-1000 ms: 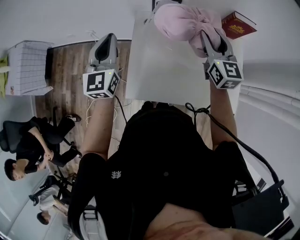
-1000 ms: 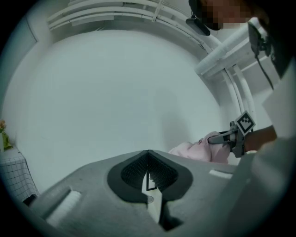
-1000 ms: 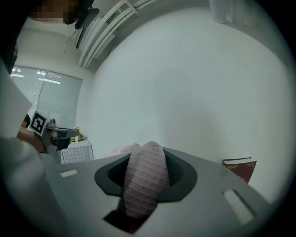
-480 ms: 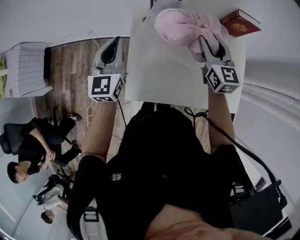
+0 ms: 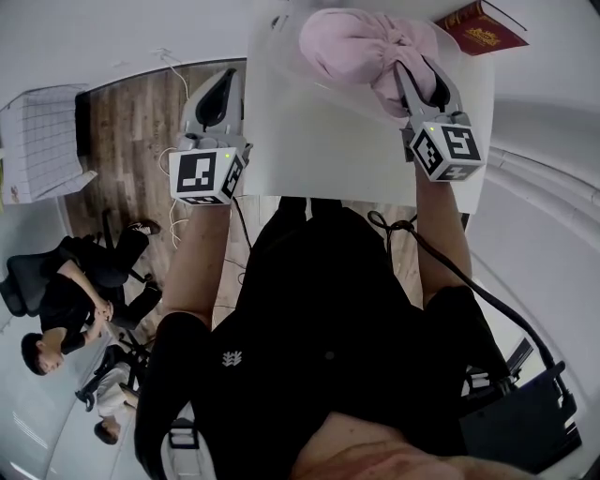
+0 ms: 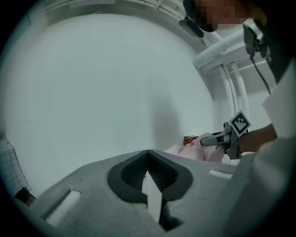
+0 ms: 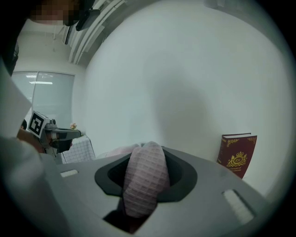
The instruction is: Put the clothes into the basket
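Note:
A bunched pink waffle-knit garment lies on the white table at the top of the head view. My right gripper is shut on its near end, and the cloth bulges up between the jaws. My left gripper hangs over the wooden floor just off the table's left edge, with its jaws together and nothing in them. The white grid-patterned basket stands on the floor far to the left. It also shows small in the right gripper view.
A dark red book stands on the table's far right corner, beside the garment. A person sits in a chair on the floor at the lower left. Thin cables trail across the wooden floor between table and basket.
My left gripper has drifted a little closer to the table's left edge and sunk slightly. The right gripper keeps its hold on the pink garment in much the same place.

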A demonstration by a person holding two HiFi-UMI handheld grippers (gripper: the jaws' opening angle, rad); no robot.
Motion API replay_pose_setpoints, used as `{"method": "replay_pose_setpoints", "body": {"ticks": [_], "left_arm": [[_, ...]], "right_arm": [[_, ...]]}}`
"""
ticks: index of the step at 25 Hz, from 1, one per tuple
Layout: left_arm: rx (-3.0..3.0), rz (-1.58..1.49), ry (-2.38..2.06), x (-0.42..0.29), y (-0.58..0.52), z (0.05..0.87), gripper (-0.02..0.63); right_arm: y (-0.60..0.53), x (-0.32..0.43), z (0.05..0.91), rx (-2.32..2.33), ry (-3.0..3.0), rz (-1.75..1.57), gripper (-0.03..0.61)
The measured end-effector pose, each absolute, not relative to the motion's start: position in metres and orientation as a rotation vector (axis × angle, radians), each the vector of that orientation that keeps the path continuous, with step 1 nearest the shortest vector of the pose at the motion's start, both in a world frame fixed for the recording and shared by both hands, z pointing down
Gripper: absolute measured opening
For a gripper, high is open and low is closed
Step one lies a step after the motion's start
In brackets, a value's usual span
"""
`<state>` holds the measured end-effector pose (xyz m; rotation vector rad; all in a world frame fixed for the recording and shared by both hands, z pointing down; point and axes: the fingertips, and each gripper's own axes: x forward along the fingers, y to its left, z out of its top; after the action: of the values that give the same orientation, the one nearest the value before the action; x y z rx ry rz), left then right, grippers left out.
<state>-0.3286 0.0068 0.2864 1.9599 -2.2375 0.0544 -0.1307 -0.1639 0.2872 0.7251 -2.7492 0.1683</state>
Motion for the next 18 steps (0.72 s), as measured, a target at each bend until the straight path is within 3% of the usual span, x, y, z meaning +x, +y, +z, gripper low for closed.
{"method": "replay_pose_setpoints", "body": {"ticks": [18], "left_arm": [[1.861, 0.041, -2.168, -0.342, 0.024, 0.339, 0.001]], "right_arm": [[-0.169, -0.145, 0.311, 0.683, -2.676, 0.225, 0.118]]}}
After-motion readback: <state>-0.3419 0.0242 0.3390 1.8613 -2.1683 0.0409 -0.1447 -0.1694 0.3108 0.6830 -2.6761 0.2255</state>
